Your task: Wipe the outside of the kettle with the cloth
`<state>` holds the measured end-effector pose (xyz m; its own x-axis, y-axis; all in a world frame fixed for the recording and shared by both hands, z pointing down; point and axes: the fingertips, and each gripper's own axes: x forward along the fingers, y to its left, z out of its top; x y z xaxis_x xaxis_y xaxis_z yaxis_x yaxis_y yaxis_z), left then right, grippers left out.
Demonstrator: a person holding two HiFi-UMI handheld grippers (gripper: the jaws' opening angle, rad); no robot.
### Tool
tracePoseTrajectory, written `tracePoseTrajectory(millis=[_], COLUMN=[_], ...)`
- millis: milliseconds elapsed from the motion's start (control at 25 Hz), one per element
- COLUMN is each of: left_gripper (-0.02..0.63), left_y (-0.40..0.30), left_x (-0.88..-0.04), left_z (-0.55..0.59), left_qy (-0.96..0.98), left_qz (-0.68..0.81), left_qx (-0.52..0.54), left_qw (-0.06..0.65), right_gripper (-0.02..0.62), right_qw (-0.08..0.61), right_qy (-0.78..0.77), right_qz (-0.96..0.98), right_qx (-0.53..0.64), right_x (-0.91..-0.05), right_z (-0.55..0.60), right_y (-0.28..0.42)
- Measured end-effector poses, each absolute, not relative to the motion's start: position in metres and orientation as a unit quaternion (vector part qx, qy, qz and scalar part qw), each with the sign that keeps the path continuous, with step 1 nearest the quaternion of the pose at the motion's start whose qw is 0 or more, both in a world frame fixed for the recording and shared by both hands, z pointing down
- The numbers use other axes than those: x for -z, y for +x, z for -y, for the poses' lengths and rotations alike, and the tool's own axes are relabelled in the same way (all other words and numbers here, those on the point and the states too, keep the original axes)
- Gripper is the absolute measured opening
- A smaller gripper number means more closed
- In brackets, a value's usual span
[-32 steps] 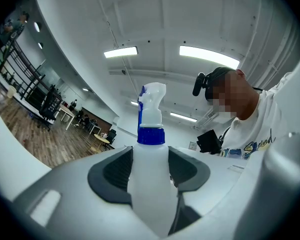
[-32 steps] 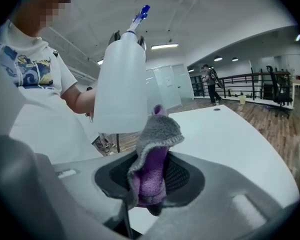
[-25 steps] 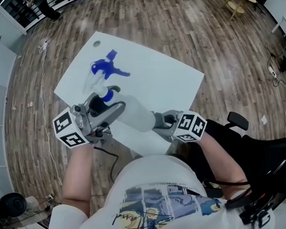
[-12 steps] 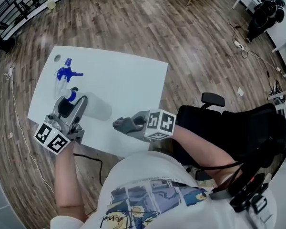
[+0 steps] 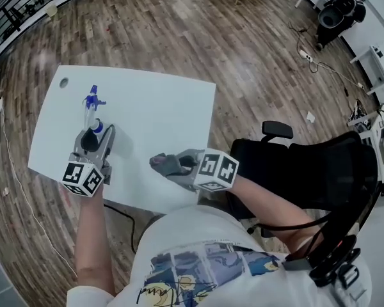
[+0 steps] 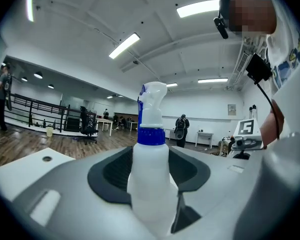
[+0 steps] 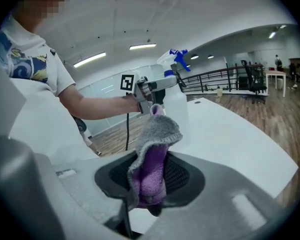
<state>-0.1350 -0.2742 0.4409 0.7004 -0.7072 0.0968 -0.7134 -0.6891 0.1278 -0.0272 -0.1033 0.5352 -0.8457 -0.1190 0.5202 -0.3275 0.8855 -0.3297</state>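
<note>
No kettle shows in any view. A white spray bottle (image 5: 93,102) with a blue collar and trigger stands upright between the jaws of my left gripper (image 5: 96,134), low over the left part of the white table (image 5: 166,114). In the left gripper view the bottle (image 6: 151,134) fills the gap of the left gripper (image 6: 150,189), both pads against it. My right gripper (image 5: 156,164) hovers at the table's near edge, shut on a grey and purple cloth (image 7: 155,139) that sticks up out of its jaws. The right gripper view also shows the bottle (image 7: 176,84) beyond the cloth.
A black office chair (image 5: 278,136) stands right of the table. A dark cable (image 5: 125,213) hangs below the near edge. A round grommet (image 5: 64,82) marks the table's far left corner. Wooden floor lies all round.
My left gripper has come down and to the left with the spray bottle, from close in front of me to low over the table. The right gripper has stayed near the table's near edge.
</note>
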Motion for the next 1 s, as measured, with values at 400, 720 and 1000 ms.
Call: tracePoseTrajectory(millis=[400, 720, 1000], left_gripper=[0.218, 0.218, 0.218], left_y=[-0.139, -0.137, -0.139], left_x=[-0.462, -0.479, -0.494], left_z=[0.293, 0.299, 0.306], left_qy=[0.913, 0.913, 0.915], left_qz=[0.403, 0.405, 0.403], left_qx=[-0.01, -0.02, -0.009], left_qw=[0.06, 0.042, 0.033], right_gripper=[0.121, 0.121, 0.121], right_qw=[0.245, 0.25, 0.264], right_qy=[0.198, 0.224, 0.246], right_qz=[0.921, 0.911, 0.901], right_qx=[-0.231, -0.24, -0.241], right_x=[-0.534, -0.527, -0.523], right_z=[0.104, 0.096, 0.087], right_y=[-0.016, -0.013, -0.013])
